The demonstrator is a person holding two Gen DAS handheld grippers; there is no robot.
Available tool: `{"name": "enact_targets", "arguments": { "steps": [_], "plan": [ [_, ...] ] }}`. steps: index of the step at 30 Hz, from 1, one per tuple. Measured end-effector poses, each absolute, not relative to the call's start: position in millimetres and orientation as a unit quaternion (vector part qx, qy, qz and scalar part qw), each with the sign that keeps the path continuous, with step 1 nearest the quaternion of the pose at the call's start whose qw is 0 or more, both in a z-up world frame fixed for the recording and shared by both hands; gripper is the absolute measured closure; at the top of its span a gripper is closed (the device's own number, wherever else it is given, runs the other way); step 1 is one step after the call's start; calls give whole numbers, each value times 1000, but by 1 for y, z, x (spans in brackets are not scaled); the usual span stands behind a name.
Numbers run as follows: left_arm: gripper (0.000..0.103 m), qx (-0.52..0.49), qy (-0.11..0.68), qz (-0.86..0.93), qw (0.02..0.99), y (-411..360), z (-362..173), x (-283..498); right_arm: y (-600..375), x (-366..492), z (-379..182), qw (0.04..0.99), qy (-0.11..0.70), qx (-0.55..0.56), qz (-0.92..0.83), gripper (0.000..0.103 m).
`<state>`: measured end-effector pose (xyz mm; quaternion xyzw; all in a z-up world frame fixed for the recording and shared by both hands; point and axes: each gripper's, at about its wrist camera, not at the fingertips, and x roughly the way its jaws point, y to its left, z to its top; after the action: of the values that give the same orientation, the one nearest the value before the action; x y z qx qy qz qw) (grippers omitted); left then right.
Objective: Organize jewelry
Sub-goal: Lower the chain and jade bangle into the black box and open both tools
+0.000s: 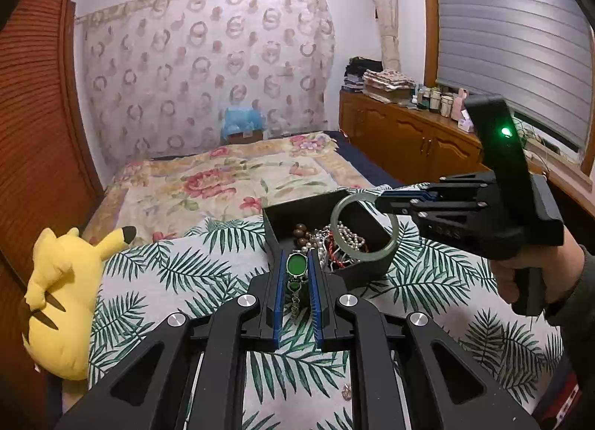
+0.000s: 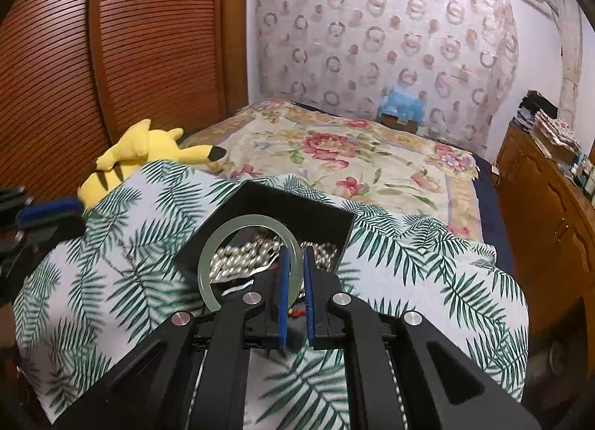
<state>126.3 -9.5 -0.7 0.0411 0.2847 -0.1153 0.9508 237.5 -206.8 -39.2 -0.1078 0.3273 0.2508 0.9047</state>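
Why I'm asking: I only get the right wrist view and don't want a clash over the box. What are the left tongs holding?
Observer: The left tongs are shut on a green-stone bracelet, with its chain hanging down between them.
Operator: Where is that relative to the box?
Observer: It is at the near edge of the black box, while your right tongs hold the jade bangle above the box's other side.
Operator: I see pearls inside. Is there anything else?
Observer: Yes, there are brown round beads toward the back left of the box.
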Motion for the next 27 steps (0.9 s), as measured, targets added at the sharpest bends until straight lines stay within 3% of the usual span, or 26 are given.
{"name": "enact_targets", "arguments": {
  "steps": [16,27],
  "plan": [
    [92,61,287,-104,950,-24,16,173,-199,266,-70,891,369,-95,245,92],
    [92,74,300,-100,946,-46,5,215,-218,239,-56,895,347,-90,264,91]
  ]
}}
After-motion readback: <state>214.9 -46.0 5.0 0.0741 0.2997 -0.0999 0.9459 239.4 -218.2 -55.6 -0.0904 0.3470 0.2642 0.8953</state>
